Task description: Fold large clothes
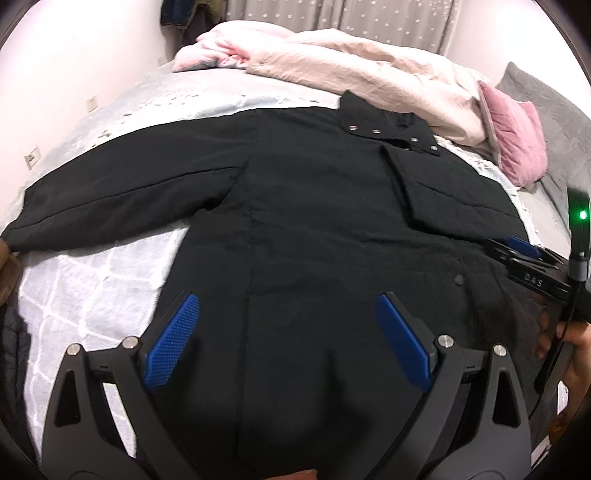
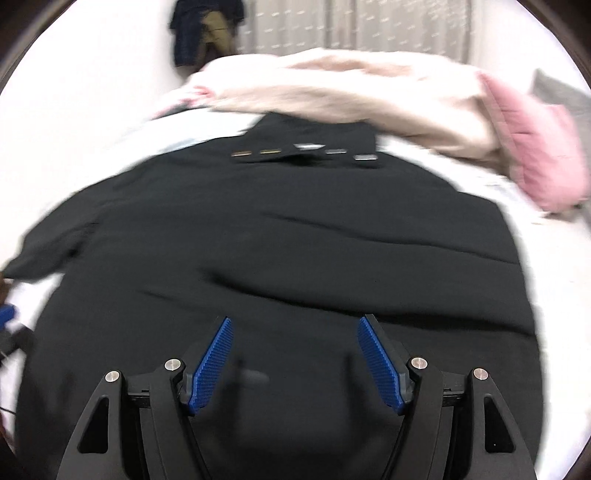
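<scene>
A large black jacket lies spread flat on the bed, collar with metal snaps toward the far side. Its left sleeve stretches out to the left; the right sleeve is folded across the chest. My left gripper hovers open over the jacket's lower body, nothing between its blue pads. In the right wrist view, which is blurred, the same jacket fills the frame and my right gripper stands open above the hem area, empty. The right gripper also shows at the jacket's right edge.
A pale quilted bedspread covers the bed. A heaped pink duvet and a pink pillow lie beyond the collar. A person's hand holds the right gripper. Curtains and hanging dark clothes are at the far wall.
</scene>
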The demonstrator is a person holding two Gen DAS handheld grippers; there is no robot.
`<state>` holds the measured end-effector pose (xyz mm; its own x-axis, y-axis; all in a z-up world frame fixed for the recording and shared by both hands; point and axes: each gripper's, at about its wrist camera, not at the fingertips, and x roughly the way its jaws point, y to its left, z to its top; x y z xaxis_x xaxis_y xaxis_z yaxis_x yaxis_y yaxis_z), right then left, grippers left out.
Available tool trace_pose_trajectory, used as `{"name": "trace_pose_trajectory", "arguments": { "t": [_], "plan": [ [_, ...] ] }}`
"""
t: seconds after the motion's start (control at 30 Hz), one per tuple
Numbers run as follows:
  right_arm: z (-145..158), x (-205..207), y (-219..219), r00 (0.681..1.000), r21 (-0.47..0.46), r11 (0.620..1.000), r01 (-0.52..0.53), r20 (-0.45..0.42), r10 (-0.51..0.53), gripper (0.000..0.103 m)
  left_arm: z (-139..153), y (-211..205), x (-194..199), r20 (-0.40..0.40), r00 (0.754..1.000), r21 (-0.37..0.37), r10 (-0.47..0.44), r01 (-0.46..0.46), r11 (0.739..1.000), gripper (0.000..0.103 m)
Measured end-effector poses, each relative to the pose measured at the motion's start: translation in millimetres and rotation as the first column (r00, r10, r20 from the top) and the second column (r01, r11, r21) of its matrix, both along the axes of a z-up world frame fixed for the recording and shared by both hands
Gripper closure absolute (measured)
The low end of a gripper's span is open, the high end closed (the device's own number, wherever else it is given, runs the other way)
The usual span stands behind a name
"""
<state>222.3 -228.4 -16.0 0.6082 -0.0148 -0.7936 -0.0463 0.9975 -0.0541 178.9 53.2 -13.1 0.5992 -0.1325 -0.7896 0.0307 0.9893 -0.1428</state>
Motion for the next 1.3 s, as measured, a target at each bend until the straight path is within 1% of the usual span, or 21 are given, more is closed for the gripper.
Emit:
{"name": "trace_pose_trajectory", "arguments": {
  "t": [0.1, 0.17, 0.23, 0.3, 0.4, 0.5, 0.63, 0.7, 0.73, 0.77, 0.8, 0.83, 0.87, 0.9, 0.93, 0.97, 1.0, 1.1, 1.13, 1.2, 1.3],
  "plan": [
    [-4.4, -10.2, -61.6, 0.993, -0.098, 0.988, 0.121, 0.020, -0.119, 0.032, 5.1, -19.2, 8.3, 0.031, 0.999, 0.013, -0.033, 0.033, 0.999, 0.006],
    [-14.1, -20.7, -105.6, 0.981, -0.132, 0.972, 0.194, 0.024, -0.192, 0.032, 7.9, -38.8, 20.7, 0.055, 0.997, 0.030, -0.060, 0.058, 0.998, 0.006],
    [-24.9, -24.5, -147.0, 0.963, -0.125, 0.956, 0.266, -0.006, -0.269, 0.032, 6.3, -60.3, 35.2, 0.063, 0.994, 0.042, -0.093, 0.090, 0.995, 0.006],
    [-30.8, -25.5, -178.3, 0.947, -0.114, 0.942, 0.317, -0.020, -0.321, 0.032, 2.4, -85.7, 55.0, 0.063, 0.990, 0.053, -0.129, 0.126, 0.991, 0.006],
    [-35.4, -18.4, -209.0, 0.936, -0.114, 0.931, 0.347, -0.015, -0.351, 0.032, -4.8, -122.0, 85.0, 0.068, 0.985, 0.066, -0.156, 0.152, 0.986, 0.006],
    [-39.6, -3.0, -217.3, 0.947, -0.126, 0.940, 0.316, -0.021, -0.321, 0.032, -15.5, -150.1, 109.7, 0.070, 0.986, 0.081, -0.153, 0.147, 0.986, 0.006],
    [-41.2, 26.2, -210.7, 0.968, -0.153, 0.956, 0.249, 0.011, -0.250, 0.032, -32.8, -172.5, 129.4, 0.060, 0.986, 0.106, -0.153, 0.146, 0.984, 0.006],
    [-41.0, 33.4, -215.1, 0.965, -0.204, 0.944, 0.260, 0.032, -0.259, 0.032, -41.1, -179.6, 132.1, 0.048, 0.985, 0.120, -0.164, 0.158, 0.980, 0.006],
    [-41.7, 34.1, -220.1, 0.963, -0.213, 0.939, 0.270, 0.032, -0.269, 0.031, -47.9, -183.4, 132.9, 0.029, 0.985, 0.139, -0.171, 0.166, 0.976, 0.006],
    [-45.0, 39.0, -231.7, 0.958, -0.204, 0.937, 0.284, 0.023, -0.285, 0.031, -58.7, -189.0, 135.3, -0.014, 0.983, 0.177, -0.181, 0.181, 0.967, 0.006],
    [-49.4, 38.2, -244.5, 0.952, -0.173, 0.938, 0.301, 0.005, -0.305, 0.029, -68.7, -192.4, 135.8, -0.035, 0.980, 0.187, -0.197, 0.200, 0.962, 0.005],
    [-55.2, 35.4, -257.5, 0.948, -0.114, 0.943, 0.313, -0.018, -0.317, 0.028, -70.7, -189.7, 133.5, -0.006, 0.983, 0.177, -0.186, 0.184, 0.967, 0.000],
    [-59.4, 29.0, -265.3, 0.944, -0.068, 0.943, 0.326, -0.029, -0.328, 0.028, -72.1, -188.1, 134.5, -0.008, 0.985, 0.170, -0.174, 0.173, 0.970, 0.000],
    [-63.9, 21.5, -277.6, 0.928, -0.024, 0.929, 0.369, -0.039, -0.370, 0.024, -72.8, -184.4, 135.6, -0.016, 0.985, 0.143, -0.170, 0.170, 0.975, 0.000],
    [-66.0, 17.1, -288.0, 0.914, 0.027, 0.914, 0.405, -0.040, -0.403, 0.023, -73.4, -180.6, 136.7, -0.025, 0.986, 0.116, -0.167, 0.169, 0.979, 0.000],
    [-66.3, 13.9, -293.4, 0.906, 0.055, 0.904, 0.423, -0.045, -0.421, 0.023, -72.9, -178.2, 136.5, -0.031, 0.985, 0.103, -0.168, 0.171, 0.980, 0.000],
    [-64.4, 11.0, -295.0, 0.898, 0.061, 0.896, 0.440, -0.049, -0.438, 0.023, -71.5, -177.3, 134.8, -0.032, 0.984, 0.105, -0.174, 0.177, 0.979, 0.000],
    [-51.9, 2.0, -285.3, 0.884, 0.009, 0.885, 0.466, -0.046, -0.465, 0.023, -63.8, -168.8, 127.7, -0.054, 0.982, 0.078, -0.181, 0.185, 0.980, 0.000],
    [-47.2, -1.7, -281.4, 0.885, 0.001, 0.885, 0.465, -0.040, -0.464, 0.021, -60.2, -163.8, 124.2, -0.068, 0.982, 0.063, -0.177, 0.182, 0.981, 0.000],
    [-33.3, -11.2, -272.7, 0.894, 0.019, 0.894, 0.447, -0.016, -0.447, 0.021, -51.3, -151.5, 114.5, -0.085, 0.981, 0.041, -0.172, 0.176, 0.984, 0.000],
    [-12.6, -24.1, -253.3, 0.905, 0.057, 0.903, 0.425, 0.001, -0.426, 0.021, -31.6, -127.9, 97.3, -0.078, 0.985, 0.039, -0.152, 0.155, 0.987, 0.000]
  ]
}}
